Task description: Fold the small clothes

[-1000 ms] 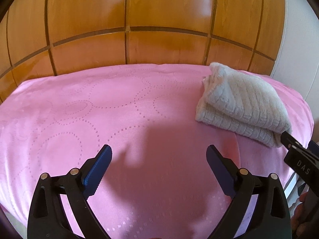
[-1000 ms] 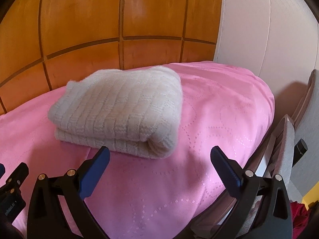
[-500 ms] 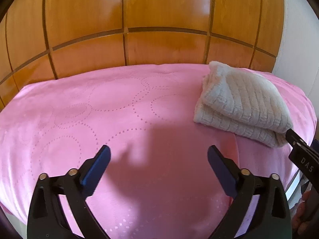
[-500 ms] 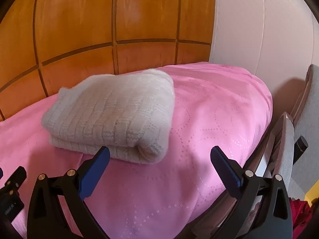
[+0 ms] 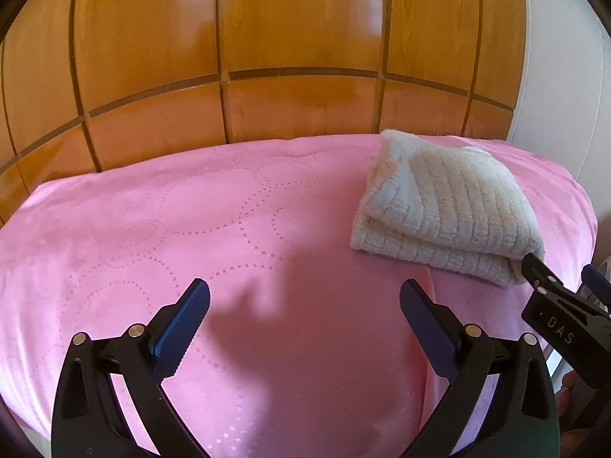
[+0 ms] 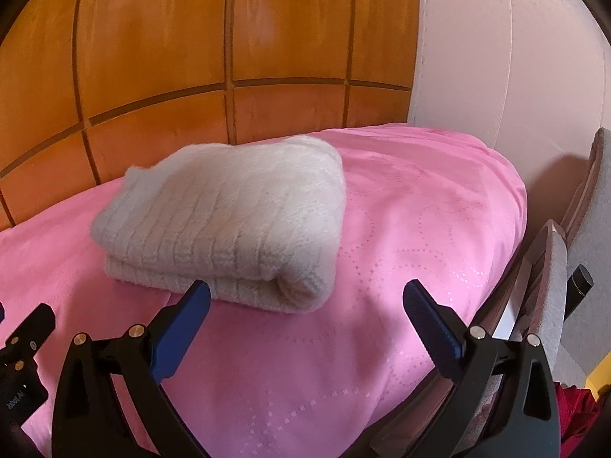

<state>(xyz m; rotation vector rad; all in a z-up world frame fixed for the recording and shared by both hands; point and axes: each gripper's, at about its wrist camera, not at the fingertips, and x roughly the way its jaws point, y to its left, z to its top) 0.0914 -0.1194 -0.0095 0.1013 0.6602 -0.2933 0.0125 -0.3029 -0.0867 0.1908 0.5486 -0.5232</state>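
- We see a wood-panel wall (image 5: 267,30) across the back, w/ a pale wall (image 6: 496,57) to its right.
- Pink bedspread (image 5: 191,229) fills the bed; dotted-circle pattern, bare on the left side. Its far edge meets the wood panels; its right edge drops off beside a grey chair (image 6: 553,286).
- Folded knit garment (image 6: 229,221), cream, lies on the spread's right part near the back, folded edge facing us. Lots of open pink room left of it & in front.
- Left gripper (image 5: 304,301): fingers wide apart, holding nothing, over bare spread; the garment sits well right of its right finger, apart from it.
- Right gripper (image 6: 305,301): fingers also spread wide, empty. Its left fingertip (image 6: 198,294) overlaps the garment's front fold in its own view; we can't tell if it touches. Right finger is over bare spread near the bed edge.
- In the left view the right gripper's tip is just beside the garment's near right corner.
- Red cloth (image 6: 573,412) shows low right, off the bed.
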